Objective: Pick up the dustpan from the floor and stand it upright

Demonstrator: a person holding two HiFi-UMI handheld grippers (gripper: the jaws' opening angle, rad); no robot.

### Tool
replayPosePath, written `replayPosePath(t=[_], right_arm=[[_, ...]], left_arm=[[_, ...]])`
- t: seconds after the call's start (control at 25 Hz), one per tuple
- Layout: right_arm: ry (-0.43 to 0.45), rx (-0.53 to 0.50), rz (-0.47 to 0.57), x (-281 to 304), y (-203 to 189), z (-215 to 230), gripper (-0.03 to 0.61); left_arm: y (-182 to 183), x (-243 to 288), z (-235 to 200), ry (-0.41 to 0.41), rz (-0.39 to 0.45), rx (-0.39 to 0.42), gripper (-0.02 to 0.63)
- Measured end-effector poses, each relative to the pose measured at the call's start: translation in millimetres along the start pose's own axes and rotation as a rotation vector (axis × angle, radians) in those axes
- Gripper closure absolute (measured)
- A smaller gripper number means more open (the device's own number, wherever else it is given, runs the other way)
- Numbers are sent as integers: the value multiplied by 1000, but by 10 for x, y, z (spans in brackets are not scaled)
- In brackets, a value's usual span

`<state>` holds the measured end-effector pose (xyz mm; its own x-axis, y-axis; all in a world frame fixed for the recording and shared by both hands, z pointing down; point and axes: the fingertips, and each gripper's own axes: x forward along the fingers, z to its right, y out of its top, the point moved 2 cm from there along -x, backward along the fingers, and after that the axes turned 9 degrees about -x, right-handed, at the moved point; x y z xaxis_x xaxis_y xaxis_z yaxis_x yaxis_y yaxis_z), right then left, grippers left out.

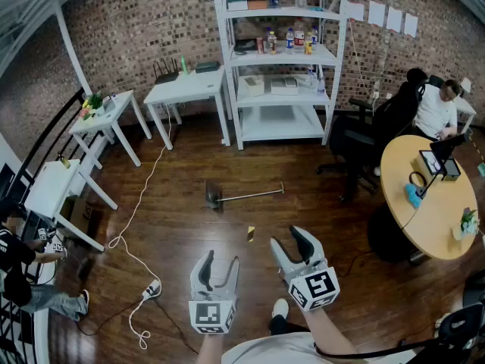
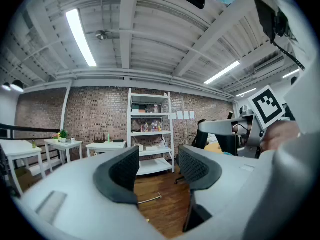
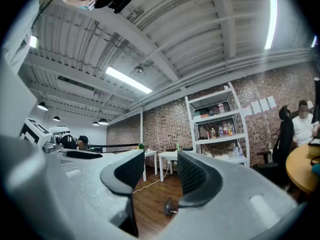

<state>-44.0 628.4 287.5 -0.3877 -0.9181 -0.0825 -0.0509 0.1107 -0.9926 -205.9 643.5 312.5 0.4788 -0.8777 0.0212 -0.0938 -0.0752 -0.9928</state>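
The left gripper (image 2: 159, 166) is held level, its two dark ribbed jaws standing apart with nothing between them. Through the gap a wooden floor (image 2: 167, 209) shows, and on it lies the thin handle of the dustpan (image 2: 150, 199), well away from the jaws. Behind stands a white shelf unit (image 2: 150, 134) against a brick wall (image 2: 95, 114), with white tables (image 2: 102, 146) to its left. At the right edge the right gripper (image 2: 214, 138) shows, with its marker cube (image 2: 266, 106) above.

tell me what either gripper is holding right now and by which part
Nothing is held. The left gripper and the right gripper both have their jaws apart around empty air; the dustpan lies untouched on the floor ahead.
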Motion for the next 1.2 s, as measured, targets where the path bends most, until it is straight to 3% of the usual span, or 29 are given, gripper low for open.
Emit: replayPosePath(t=[0.24, 0.44, 0.56, 0.84, 0.96, 1.08, 1.2], right_arm=[[-39, -25, 21, 442, -38, 753, 385], [-68, 67, -115, 735, -648, 1162, 385], [-61, 72, -183, 980, -917, 1325, 385], [-74, 0, -291, 1819, -1454, 1716, 385], [-56, -40, -351, 2303, -1562, 1888, 385], [-54, -70, -364, 2841, -1532, 2109, 385], [-45, -70, -386, 3348, -1789, 2310, 385]], left_arm=[[88, 761, -54, 15, 14, 37, 350], [-294, 1272, -109, -13, -91, 4, 350], [-454, 1639, -223, -25, -140, -4, 350], [-764, 2879, -724, -108, -145, -46, 350], [-697, 3482, -917, -160, -141, -61, 350], [-549, 4097, -1096, -216, -132, -38, 350], [-666, 4650, -1318, -251, -143, -6, 355]])
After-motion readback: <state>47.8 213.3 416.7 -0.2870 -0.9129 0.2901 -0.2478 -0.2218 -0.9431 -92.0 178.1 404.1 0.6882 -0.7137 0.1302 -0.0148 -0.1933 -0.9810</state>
